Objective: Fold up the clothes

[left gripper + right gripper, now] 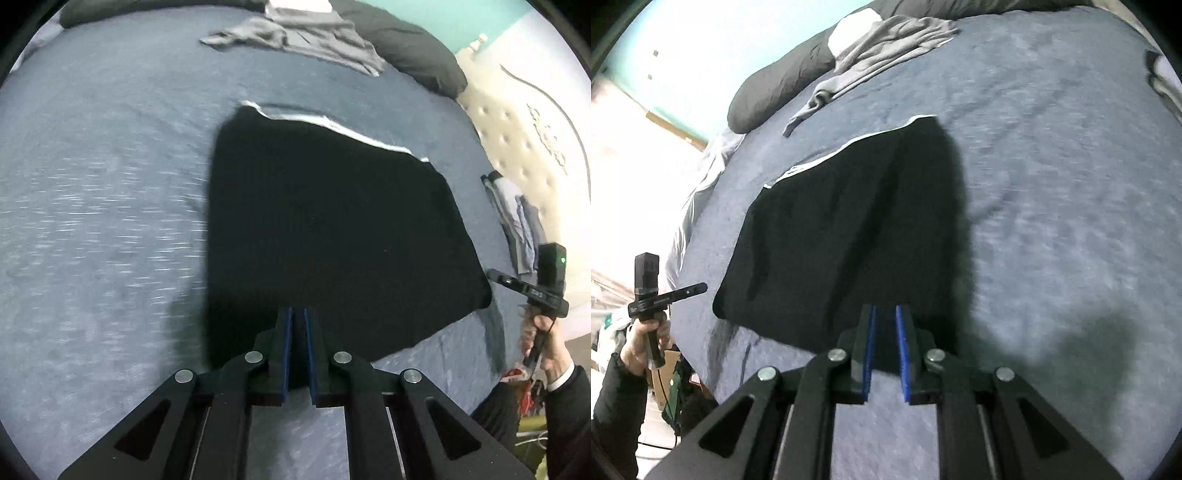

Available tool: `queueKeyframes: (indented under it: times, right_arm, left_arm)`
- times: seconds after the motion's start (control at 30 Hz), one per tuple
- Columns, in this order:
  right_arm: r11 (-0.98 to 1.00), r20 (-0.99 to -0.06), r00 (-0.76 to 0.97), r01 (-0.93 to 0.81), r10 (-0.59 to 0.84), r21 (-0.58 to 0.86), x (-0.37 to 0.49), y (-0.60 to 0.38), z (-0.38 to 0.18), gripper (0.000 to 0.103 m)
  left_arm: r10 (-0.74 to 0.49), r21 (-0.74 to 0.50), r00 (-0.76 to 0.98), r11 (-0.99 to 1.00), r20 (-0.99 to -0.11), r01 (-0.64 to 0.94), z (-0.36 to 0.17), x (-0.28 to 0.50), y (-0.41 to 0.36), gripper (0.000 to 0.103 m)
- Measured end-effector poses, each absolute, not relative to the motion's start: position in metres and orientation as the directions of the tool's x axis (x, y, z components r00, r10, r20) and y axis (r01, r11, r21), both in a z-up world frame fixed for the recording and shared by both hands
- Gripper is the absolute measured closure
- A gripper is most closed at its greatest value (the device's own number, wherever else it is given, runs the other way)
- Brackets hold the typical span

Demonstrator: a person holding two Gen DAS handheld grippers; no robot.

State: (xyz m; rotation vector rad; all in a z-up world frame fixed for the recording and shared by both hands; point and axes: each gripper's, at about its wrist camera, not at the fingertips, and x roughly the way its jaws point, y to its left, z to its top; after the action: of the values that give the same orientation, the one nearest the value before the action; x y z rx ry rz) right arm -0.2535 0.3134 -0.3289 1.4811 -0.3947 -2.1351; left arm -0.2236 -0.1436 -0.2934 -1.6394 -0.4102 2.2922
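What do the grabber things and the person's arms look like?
Each gripper, left and right, is black with blue pads lining its jaws and round silver bolts on its hinged arms. A small green light glows on one. The person wears a dark sleeve with a white cuff.

Two wrist views, close above the bed (110,184).
Looking down along each tongs, from opposite sides, sharing the black garment (332,229) and far pillows (406,51).
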Motion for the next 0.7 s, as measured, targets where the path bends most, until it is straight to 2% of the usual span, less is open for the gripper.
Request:
queueKeyframes:
  times: [0.27,0.3,0.53,0.7]
  right_arm:
    - [-0.866,-0.831,-0.256,0.227,-0.495,0.446,-0.265,0.291,-0.359,0.092]
    - [-0.865,-0.829,-0.258,0.227,-0.496,0.447,-0.267,0.29,-0.358,0.096]
    - [-0.859,-0.815,-0.278,0.232,-0.508,0.456,-0.282,0.281,-0.351,0.095]
    - [-0.855,-0.805,-0.292,0.235,-0.516,0.463,-0.292,0.275,-0.346,0.095]
  left_arm:
    - [0.393,-0.409,-0.247,-0.912,-0.886,0.019,-0.343,-0.223,-0.156,0.095]
    - [0.39,-0.407,-0.247,-0.913,-0.887,0.02,-0.343,-0.222,-0.157,0.097]
    - [0.377,-0.386,-0.315,-0.922,-0.871,-0.036,-0.312,-0.231,-0.14,0.096]
    - [0.375,-0.383,-0.294,-0.923,-0.879,-0.03,-0.321,-0.247,-0.127,0.096]
